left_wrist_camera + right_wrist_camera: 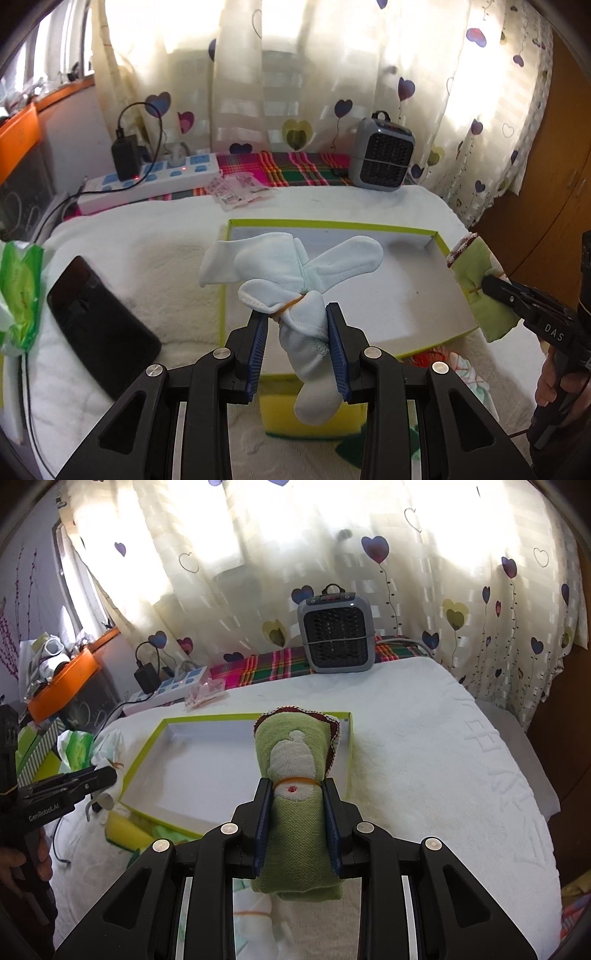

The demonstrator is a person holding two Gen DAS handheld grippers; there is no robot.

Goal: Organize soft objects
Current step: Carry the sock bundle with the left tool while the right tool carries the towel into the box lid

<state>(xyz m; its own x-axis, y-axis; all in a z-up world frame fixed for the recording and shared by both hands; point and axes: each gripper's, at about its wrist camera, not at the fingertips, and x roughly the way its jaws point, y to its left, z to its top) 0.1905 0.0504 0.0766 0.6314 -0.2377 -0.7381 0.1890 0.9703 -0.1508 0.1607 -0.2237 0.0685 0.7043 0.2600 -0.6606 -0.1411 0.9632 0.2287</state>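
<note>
Both held aloft: left gripper [297, 349] clamps the white banded sock bundle [291, 273], right gripper [297, 827] clamps the green banded sock roll [295, 771]; the shallow white tray with lime-green rim [332, 224] lies at twelve o'clock of both, roll's long axis pointing into it.

The left gripper [297, 345] is showing matt black plastic arms, bright metal rivets and ribbed blue pads [258, 354], which are pressing a white sock bundle [291, 280] of fine, smooth knit bound by a rubber band. The right gripper [297, 829] is squeezing a green sock roll [295, 786] of coarser, nubby weave. Under both, a white towel [424, 760] is looking fluffy and looped. The shallow box [369, 280] is looking like smooth matt cardboard with a lime rim. At nine o'clock in the left view, a phone [99, 328] is gleaming glossy black.
</note>
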